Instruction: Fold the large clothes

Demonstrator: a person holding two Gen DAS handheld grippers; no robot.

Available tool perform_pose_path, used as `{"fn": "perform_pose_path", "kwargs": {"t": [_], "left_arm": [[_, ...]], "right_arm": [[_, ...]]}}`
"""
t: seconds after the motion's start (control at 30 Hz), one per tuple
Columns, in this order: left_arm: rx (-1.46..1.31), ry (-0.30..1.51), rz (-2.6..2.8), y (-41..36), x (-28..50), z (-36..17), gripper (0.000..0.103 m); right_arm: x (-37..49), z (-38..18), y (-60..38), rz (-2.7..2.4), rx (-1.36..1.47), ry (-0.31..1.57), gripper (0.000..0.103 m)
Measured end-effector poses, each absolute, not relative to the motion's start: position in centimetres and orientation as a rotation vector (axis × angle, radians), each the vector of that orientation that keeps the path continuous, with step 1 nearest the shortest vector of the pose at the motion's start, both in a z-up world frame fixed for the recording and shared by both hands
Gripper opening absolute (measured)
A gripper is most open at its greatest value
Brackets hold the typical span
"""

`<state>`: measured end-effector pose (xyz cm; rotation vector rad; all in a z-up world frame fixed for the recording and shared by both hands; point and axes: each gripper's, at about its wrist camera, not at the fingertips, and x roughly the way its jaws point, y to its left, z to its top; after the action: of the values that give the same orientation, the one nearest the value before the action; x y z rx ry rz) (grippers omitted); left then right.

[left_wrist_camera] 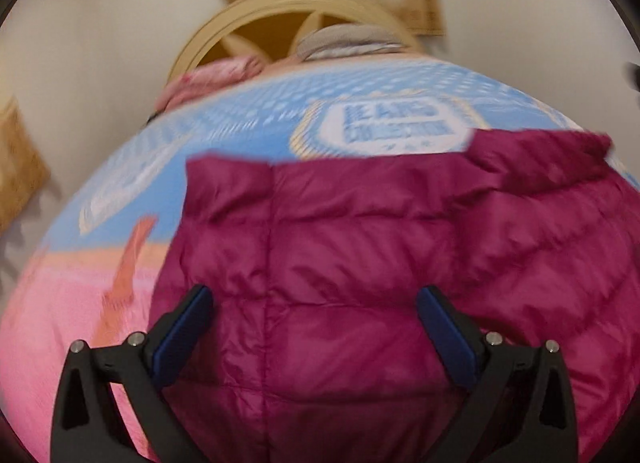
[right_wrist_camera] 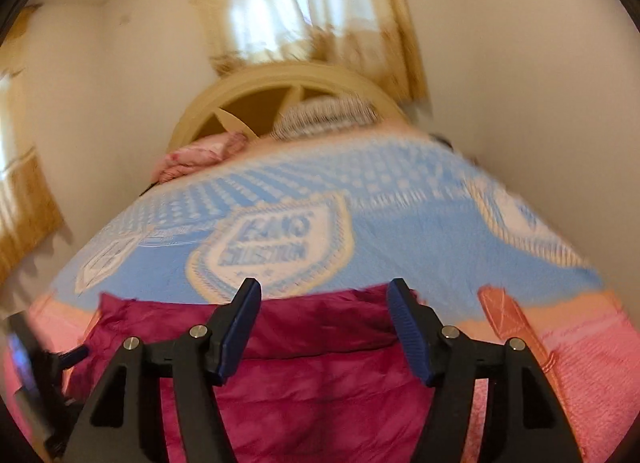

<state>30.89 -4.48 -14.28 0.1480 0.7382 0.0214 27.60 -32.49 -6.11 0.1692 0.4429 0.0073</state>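
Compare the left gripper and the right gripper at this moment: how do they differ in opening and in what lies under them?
The left gripper is spread wider than the right gripper. The left looks down on the magenta puffer jacket; the right sits near the jacket's far edge, with the blue blanket ahead. Both are open and hold nothing.

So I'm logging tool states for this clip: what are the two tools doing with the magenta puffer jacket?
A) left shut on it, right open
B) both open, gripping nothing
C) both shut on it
B: the left tool and right tool both show spread fingers above the magenta puffer jacket, gripping nothing.
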Motion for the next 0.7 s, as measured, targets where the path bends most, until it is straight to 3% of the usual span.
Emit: {"fn": "perform_pose_path", "kwargs": {"t": [0.2, 0.33, 0.7], "left_arm": [[0.031, 0.792, 0.080, -2.4, 32.0, -14.6, 0.103], [0.019, 0.803, 0.086, -2.2, 32.4, -14.9, 0.103], [-0.026, 0.816, 0.073, -2.0, 33.1, -16.6, 0.103]], "right_arm": [[28.2, -12.3, -25.2, 0.111, 0.059, 0.588, 0.066], [31.7, -15.7, -27.5, 0.061, 0.173, 0.710, 0.066], [33.0, -18.1, -28.4, 0.059, 0.192, 0.759, 0.066]]}}
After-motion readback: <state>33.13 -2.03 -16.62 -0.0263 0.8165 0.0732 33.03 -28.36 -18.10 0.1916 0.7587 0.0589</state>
